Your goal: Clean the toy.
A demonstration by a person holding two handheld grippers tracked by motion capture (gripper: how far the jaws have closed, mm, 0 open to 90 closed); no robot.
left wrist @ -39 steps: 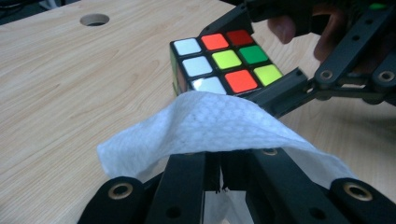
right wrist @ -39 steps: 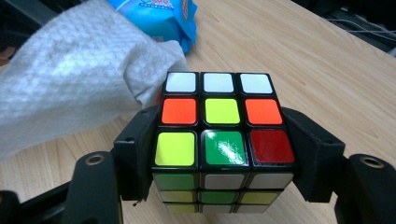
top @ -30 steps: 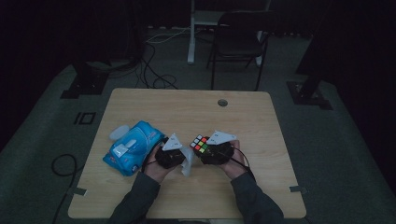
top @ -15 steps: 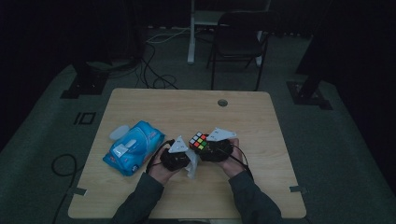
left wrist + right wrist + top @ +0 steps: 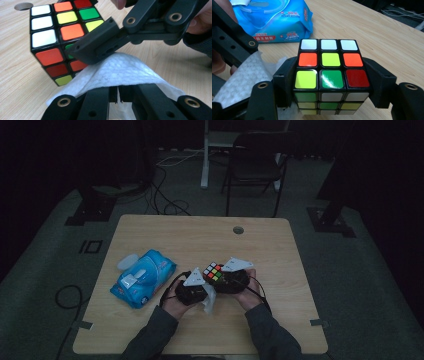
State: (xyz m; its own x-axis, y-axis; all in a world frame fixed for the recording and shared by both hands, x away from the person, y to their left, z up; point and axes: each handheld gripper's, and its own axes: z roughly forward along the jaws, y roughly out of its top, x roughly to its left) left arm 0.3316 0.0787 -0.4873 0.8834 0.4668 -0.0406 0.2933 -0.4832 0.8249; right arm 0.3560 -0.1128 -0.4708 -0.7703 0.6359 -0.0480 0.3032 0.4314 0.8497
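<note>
1. High view: on the pale wood-grain table [image 5: 165, 232], the right gripper [image 5: 222, 279] holds a scrambled puzzle cube [image 5: 213, 271] near the front edge; the left gripper [image 5: 200, 292] pinches a white wipe [image 5: 209, 302].
2. Left gripper view: jaws clamp the dimpled, cloth-like wipe [image 5: 120, 72] just below the glossy cube [image 5: 53, 37].
3. Right gripper view: matte black jaws squeeze the square-tiled cube [image 5: 328, 72]; a crinkly blue wipes pack [image 5: 279, 20] lies behind.

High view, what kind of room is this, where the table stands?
Probably a dim studio or lab set up for recording, not a home: a lone wooden table on grey carpet, loose cables trailing across the floor, dark stand bases around it, and a black chair behind.
</note>
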